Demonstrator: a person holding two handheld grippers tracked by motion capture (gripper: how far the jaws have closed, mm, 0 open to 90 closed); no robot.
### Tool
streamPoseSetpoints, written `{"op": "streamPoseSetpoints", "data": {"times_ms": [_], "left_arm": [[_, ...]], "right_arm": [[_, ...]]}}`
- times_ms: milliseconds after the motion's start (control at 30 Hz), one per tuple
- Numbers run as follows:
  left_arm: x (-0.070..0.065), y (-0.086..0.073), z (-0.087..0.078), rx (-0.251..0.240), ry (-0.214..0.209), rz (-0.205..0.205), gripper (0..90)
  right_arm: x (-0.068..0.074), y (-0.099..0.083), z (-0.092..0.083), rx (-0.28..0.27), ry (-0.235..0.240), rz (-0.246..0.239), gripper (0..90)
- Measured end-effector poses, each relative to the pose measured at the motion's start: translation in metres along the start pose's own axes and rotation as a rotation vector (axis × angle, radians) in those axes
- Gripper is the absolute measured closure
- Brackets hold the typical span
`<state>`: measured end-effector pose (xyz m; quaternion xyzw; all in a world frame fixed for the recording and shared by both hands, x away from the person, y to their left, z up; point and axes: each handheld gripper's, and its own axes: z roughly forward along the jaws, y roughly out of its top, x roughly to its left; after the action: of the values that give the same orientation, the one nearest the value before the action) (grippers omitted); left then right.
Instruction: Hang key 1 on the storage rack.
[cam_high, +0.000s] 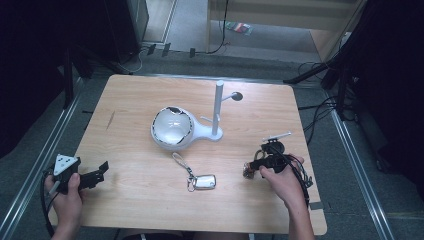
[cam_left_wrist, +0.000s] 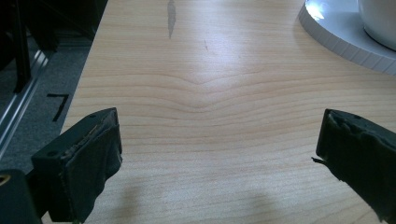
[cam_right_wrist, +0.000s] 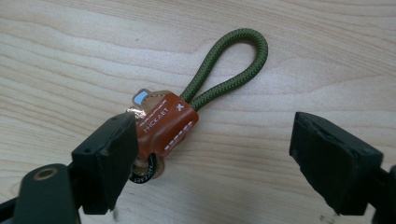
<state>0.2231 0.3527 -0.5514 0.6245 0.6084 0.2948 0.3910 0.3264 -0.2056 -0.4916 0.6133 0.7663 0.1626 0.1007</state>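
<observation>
Looking along my right hand-held gripper (cam_right_wrist: 205, 154), I see its jaws standing apart, released, with nothing pressed between them. A key fob (cam_right_wrist: 163, 126) of brown leather lies flat on the tabletop (cam_right_wrist: 70, 60) between the jaws, close against the left jaw's pad, though I cannot tell whether it touches. Its green cord loop (cam_right_wrist: 229, 65) points away from the gripper, and a dark ring peeks out under the leather.

From the high view, that right hand-held gripper (cam_high: 250, 167) sits to the right of the key holder stand (cam_high: 172, 129), well apart from it, with the fob (cam_high: 247, 172) just at its tip. Nearer the stand's front lies a second key ring with a silver tag (cam_high: 204, 181) and a short chain running up toward the stand's white bowl. A post rises from the stand's base.

My left hand-held gripper (cam_left_wrist: 215, 158) is released too, jaws wide over bare wood, far left of the stand (cam_left_wrist: 345, 42).
</observation>
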Motion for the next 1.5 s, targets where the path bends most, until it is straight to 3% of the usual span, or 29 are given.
{"op": "streamPoseSetpoints", "data": {"times_ms": [100,133,200,367,467,500,700,767,900,967,1067,1233,1333,1500], "left_arm": [[0.0,0.0,0.0,-0.001,-0.002,-0.001,0.4],[0.0,0.0,0.0,-0.002,-0.002,-0.001,0.4],[0.0,0.0,0.0,-0.001,-0.001,-0.001,0.4],[0.0,0.0,0.0,-0.002,-0.001,-0.001,0.4],[0.0,0.0,0.0,-0.001,-0.002,0.001,0.4],[0.0,0.0,0.0,-0.002,-0.001,0.002,0.4],[0.0,0.0,0.0,-0.001,-0.002,0.006,0.4],[0.0,0.0,0.0,0.0,-0.002,0.006,0.4],[0.0,0.0,0.0,-0.001,-0.002,0.005,0.4],[0.0,0.0,0.0,0.0,-0.003,0.005,0.4],[0.0,0.0,0.0,-0.001,-0.003,0.005,0.4],[0.0,0.0,0.0,0.001,-0.004,0.001,0.4],[0.0,0.0,0.0,0.0,-0.004,0.001,0.3],[0.0,0.0,0.0,0.0,-0.004,0.0,0.4]], "right_arm": [[0.001,0.0,0.0,-0.001,0.003,0.017,22.1],[0.003,0.001,0.0,0.014,-0.002,0.035,27.2],[0.005,0.004,0.002,0.03,-0.009,0.048,26.5],[0.009,0.014,0.002,0.131,0.065,0.117,33.6],[0.012,0.016,0.004,0.134,0.053,0.136,40.7],[0.013,0.017,0.007,0.155,0.094,0.173,48.6],[0.01,0.017,0.013,0.176,0.106,0.219,54.6],[0.006,0.017,0.016,0.172,0.128,0.261,57.2],[0.004,0.016,0.018,0.169,0.138,0.274,60.1],[0.004,0.016,0.019,0.168,0.132,0.278,68.2],[0.005,0.016,0.018,0.16,0.132,0.281,72.5],[0.008,0.014,0.014,0.142,0.126,0.253,78.5],[0.01,0.012,0.011,0.117,0.117,0.225,79.2],[0.012,0.011,0.0,0.019,0.117,0.186,79.7]]}}
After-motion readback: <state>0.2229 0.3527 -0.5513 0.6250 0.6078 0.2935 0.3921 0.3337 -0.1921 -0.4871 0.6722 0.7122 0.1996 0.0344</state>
